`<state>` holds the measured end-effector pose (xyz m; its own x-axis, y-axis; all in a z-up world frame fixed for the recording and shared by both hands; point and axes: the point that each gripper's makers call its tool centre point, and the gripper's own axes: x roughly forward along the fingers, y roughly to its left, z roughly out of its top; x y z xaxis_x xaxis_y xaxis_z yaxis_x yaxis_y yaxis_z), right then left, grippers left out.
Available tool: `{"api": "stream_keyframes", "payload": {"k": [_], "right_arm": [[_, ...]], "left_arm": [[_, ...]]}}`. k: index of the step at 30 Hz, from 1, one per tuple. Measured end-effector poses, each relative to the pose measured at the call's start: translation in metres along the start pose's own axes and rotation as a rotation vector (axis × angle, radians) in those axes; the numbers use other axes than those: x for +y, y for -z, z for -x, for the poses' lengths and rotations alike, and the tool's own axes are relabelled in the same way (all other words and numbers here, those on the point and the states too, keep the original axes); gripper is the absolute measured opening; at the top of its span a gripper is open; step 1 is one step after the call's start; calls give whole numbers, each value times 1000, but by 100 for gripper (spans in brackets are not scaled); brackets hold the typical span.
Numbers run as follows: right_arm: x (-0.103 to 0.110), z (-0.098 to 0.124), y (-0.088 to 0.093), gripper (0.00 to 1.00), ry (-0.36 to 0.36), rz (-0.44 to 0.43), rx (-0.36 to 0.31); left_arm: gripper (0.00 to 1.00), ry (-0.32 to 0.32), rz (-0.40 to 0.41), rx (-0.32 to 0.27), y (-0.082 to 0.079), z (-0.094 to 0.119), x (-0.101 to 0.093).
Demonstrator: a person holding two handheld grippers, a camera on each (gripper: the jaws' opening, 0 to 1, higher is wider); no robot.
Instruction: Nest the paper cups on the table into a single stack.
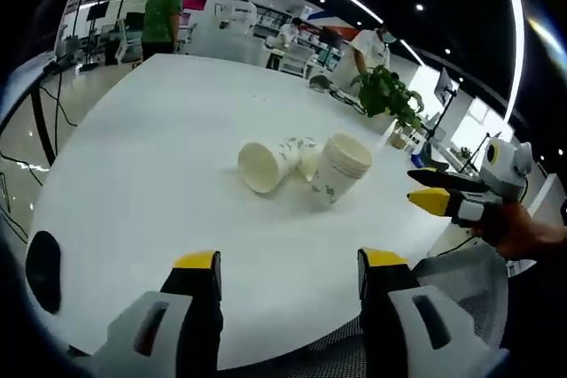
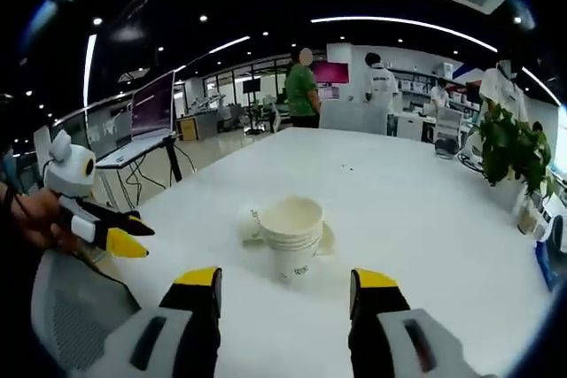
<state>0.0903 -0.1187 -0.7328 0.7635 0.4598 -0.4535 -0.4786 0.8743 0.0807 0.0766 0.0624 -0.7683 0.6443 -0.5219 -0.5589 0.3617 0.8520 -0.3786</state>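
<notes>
Left gripper view has the left gripper point(image 1: 289, 267) spread wide and holding nothing at six o'clock, the upright cup stack point(image 1: 340, 167) on the white table point(image 1: 133, 183) just past centre touching a toppled cup point(image 1: 270, 164) at its nine o'clock, while the right gripper point(image 1: 430, 190) at three o'clock, also spread, is clear of them.

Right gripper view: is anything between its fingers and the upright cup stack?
Nothing visible. Bare white table lies between the right gripper and the upright cup stack; the lying cups sit behind it.
</notes>
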Motion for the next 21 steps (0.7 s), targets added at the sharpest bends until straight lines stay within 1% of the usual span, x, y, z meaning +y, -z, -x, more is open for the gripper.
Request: {"api": "stream_keyframes", "payload": {"k": [2,4,8,10,12,13,15,16,20,21], "right_arm": [[2,1,1,58,-2,-3,-2],[3,0,3,58,-7,-7,-3],[3,0,10,58,-17,-20,-8],[4,0,11,58,-24,-27,-13],[5,2,13,58,-25,-27,-15],[5,2,14,58,-25,-31,-16],[1,4,16,58,-18,-49,-18],[-2,4,15,58,-15,-59,-26],[-7,4,15,58,-6,-85,-41],[-7,4,16,58,-4,-92,-37]], "left_arm": [[61,0,9,0,0,-1,3],[61,17,17,7,1,-1,1],[61,15,14,22,2,-4,3],[60,21,49,18,0,-8,3],[59,16,87,15,-2,-14,10],[59,15,105,16,-3,-16,10],[58,10,118,15,-3,-22,11],[58,9,118,16,-3,-24,10],[56,10,104,16,-7,-50,17],[56,8,103,14,-9,-50,16]]}}
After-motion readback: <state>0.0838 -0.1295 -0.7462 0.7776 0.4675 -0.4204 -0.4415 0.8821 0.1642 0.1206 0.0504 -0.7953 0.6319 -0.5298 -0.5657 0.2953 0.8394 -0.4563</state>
